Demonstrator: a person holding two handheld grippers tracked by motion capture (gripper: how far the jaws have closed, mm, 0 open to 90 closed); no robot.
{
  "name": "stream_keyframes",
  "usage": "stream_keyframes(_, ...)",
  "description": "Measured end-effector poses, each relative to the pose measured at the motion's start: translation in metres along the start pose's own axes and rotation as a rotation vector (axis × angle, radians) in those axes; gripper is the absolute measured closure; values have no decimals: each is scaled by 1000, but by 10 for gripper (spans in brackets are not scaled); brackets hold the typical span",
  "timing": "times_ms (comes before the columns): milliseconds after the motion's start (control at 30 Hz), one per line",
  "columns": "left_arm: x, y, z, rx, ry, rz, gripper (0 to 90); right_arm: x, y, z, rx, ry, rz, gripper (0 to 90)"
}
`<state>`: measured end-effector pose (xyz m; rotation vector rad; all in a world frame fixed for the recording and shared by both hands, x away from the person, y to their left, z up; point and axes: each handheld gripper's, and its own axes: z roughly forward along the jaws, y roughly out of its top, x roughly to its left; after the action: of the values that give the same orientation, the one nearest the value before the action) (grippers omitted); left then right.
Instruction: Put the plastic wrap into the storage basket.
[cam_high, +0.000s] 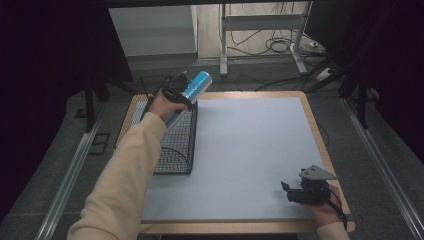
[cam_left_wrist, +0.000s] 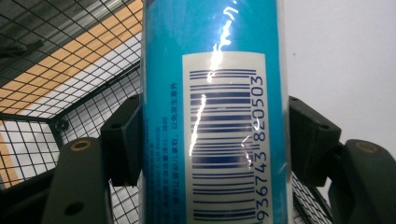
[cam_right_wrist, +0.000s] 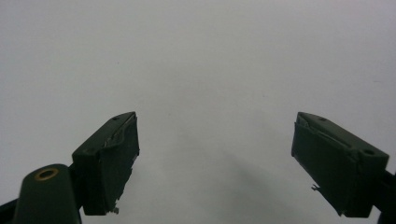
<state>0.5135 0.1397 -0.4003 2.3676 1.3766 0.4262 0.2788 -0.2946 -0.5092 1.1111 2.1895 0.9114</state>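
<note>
Right gripper rests nearest the person, at the near right corner of the grey mat, well apart from the wire basket. In the right gripper view its two black jaws stand wide apart with nothing between them, only bare mat ahead. Judged idle: parked out of the way while the other hand works.

Grey mat covers most of the wooden table; the basket sits on its left edge, partly over the bare wood.

Wire basket: black mesh, open top, standing upright. It looks empty as far as the mesh lets one see.

Left gripper is held above the far end of the basket, the person's sleeve reaching along the basket's left side. Its jaws are clamped on a blue cylindrical can, one pad on each side of the body; in the left gripper view the pads press against the can either side of its barcode label, with mesh visible behind and below. The can is tilted, its upper end pointing away and to the right of the basket, its lower end over the basket's far rim.

Reading: mid-body grip keeps the smooth can from pivoting; the position over the open top suggests it is being lowered into the basket. Not yet released, not touching the basket floor.
</note>
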Motion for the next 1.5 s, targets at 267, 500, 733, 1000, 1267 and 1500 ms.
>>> stream_keyframes(267, 0, -2, 11, 34, 23, 3, 316, 1, 0, 1, 1, 2, -4, 154)
stream_keyframes(500, 1, -4, 22, 80, 57, 20, 316, 1, 0, 1, 4, 2, -5, 154)
stream_keyframes(733, 1, -6, 34, 112, 91, 38, 315, 1, -1, 1, 5, 2, -6, 154)
stream_keyframes(1000, 6, -7, 37, 98, 83, 15, 313, 1, -1, 2, 6, 2, -8, 154)
stream_keyframes(1267, 8, -7, 36, 77, 81, 13, 293, 1, -1, 2, 10, 3, -8, 154)
stream_keyframes(1500, 3, -8, 23, 86, 77, 6, 146, 1, -1, 2, 7, 2, -6, 154)
